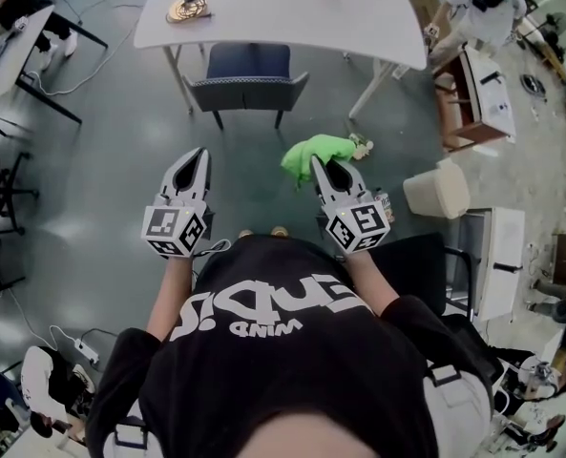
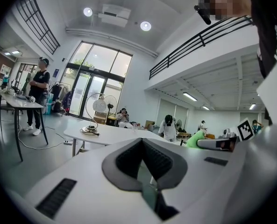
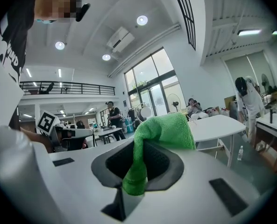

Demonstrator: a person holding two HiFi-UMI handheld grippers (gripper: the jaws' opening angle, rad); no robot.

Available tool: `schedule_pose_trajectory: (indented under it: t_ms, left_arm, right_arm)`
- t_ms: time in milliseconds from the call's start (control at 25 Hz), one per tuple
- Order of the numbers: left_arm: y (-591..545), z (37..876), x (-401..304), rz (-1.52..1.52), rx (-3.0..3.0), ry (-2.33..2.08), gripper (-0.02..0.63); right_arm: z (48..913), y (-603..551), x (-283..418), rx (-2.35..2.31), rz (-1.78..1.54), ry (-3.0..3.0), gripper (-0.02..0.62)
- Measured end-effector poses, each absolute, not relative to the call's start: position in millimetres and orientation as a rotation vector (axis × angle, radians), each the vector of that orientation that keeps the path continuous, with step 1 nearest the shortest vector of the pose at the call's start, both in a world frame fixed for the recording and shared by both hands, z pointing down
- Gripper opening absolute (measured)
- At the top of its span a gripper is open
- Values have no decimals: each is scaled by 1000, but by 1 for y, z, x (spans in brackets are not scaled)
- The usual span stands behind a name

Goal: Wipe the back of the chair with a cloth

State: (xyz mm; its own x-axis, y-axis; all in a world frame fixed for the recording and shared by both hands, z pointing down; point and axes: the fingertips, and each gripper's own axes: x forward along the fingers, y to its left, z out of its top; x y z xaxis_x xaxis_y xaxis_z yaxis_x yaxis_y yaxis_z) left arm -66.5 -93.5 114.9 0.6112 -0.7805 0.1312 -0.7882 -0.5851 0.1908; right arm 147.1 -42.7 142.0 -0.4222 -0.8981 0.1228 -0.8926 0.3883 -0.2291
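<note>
In the head view, two grippers are held out side by side at mid-frame in front of a person in a black T-shirt (image 1: 263, 351). The left gripper (image 1: 199, 155) is seen with its fingers brought together and nothing between them. This is confirmed in the left gripper view, where the left gripper's (image 2: 142, 142) dark pads (image 2: 129, 158) meet at the tip over bare floor.

The right gripper (image 1: 318, 163) is clamped on a green cloth (image 1: 311, 153), which bunches out above and to the left of its tip. In the right gripper view, the cloth (image 3: 164, 127) is pinched between the pads of the right gripper (image 3: 139, 149). One fold hangs down into the throat and the rest is heaped over the tip.

The chair (image 1: 248, 76), dark blue with a grey-edged back, is placed in the upper middle of the head view. It is tucked under a white table (image 1: 292, 12), with its back turned toward the person. The cloth is held well apart from it, lower and to the right.

A coil of cable (image 1: 188, 7) is seen on the table's left part. A beige stool (image 1: 436, 191) stands right of the cloth, and a black chair (image 1: 426, 267) is set at the lower right.
</note>
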Motion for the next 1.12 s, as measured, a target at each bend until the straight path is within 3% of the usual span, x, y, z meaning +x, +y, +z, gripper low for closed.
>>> schedule_pose_trajectory:
  t_ms: [1120]
  left_arm:
    - [-93, 119, -59, 57, 2591, -1260, 0]
  right_arm:
    - [146, -46, 150, -1722, -393, 2617, 46]
